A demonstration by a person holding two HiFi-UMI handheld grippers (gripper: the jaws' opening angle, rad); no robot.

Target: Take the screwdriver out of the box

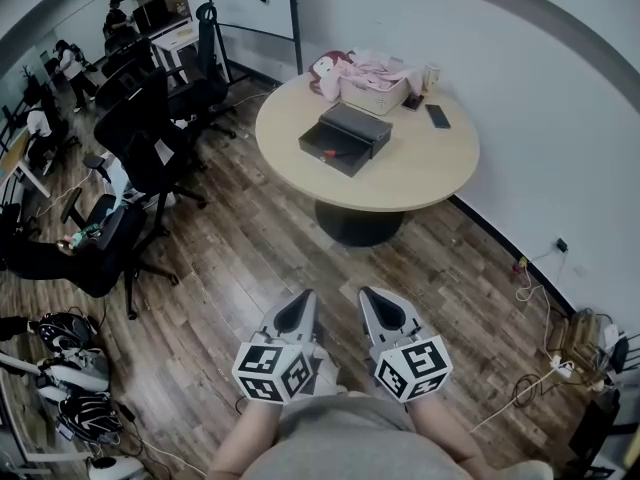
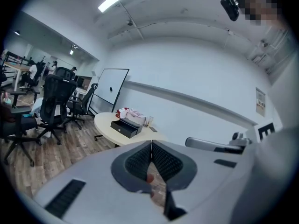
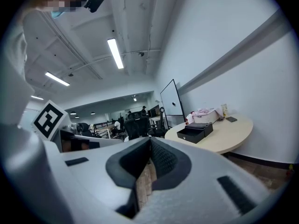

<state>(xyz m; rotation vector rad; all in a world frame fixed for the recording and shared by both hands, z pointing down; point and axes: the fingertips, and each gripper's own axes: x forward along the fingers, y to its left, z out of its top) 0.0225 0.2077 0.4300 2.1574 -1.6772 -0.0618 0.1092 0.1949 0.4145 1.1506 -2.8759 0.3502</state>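
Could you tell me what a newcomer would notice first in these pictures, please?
The round table by the white wall, with an open black box on it, stands out near the top. Low down, the left hand-held gripper and right hand-held gripper are shut, empty, far from it. Black office chairs crowd the left.

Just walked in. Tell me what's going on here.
A person stands some way back from a round table, with the left gripper and right gripper held close to the body. Both have their jaws together with nothing between them. A black box sits open on the table with something small and red inside, possibly the screwdriver's handle. Neither gripper is near the box, so the removal has not begun.
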